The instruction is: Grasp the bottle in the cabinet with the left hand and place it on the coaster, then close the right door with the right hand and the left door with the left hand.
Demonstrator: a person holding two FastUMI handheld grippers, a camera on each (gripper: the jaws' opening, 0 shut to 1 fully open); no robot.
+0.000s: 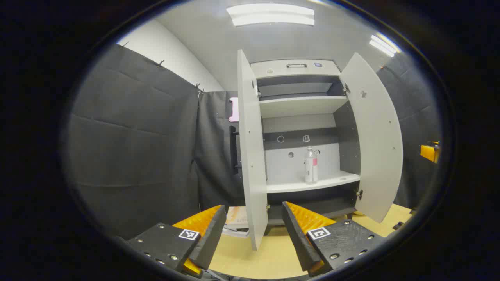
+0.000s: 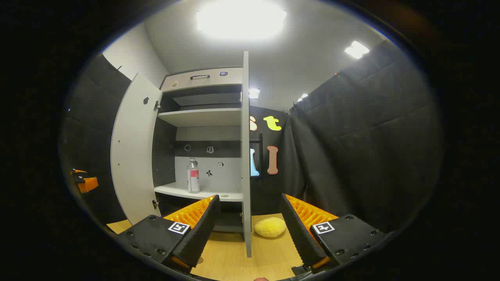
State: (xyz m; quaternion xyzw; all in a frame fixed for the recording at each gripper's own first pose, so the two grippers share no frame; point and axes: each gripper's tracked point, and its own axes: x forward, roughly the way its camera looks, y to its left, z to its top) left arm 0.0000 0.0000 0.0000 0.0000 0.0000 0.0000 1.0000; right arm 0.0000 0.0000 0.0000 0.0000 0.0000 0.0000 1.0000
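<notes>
A clear bottle (image 1: 311, 164) with a pink-and-white label stands upright on the lower shelf (image 1: 332, 182) of the white cabinet, right of the shelf's middle. Both doors stand wide: the left door (image 1: 252, 156) edge-on just ahead of my left gripper (image 1: 254, 238), the right door (image 1: 377, 140) swung out. My left gripper is open and empty, well short of the bottle. In the right gripper view the bottle (image 2: 193, 175) sits on the shelf, and the right door (image 2: 245, 156) is edge-on right before my open, empty right gripper (image 2: 248, 234). The left gripper (image 2: 84, 181) shows far left.
The cabinet stands on a light wooden table (image 1: 273, 253). A yellow sponge-like lump (image 2: 269, 227) lies on the table by the right door's foot. A stack of books or papers (image 1: 236, 220) lies behind the left door. Black cloth walls close in on both sides.
</notes>
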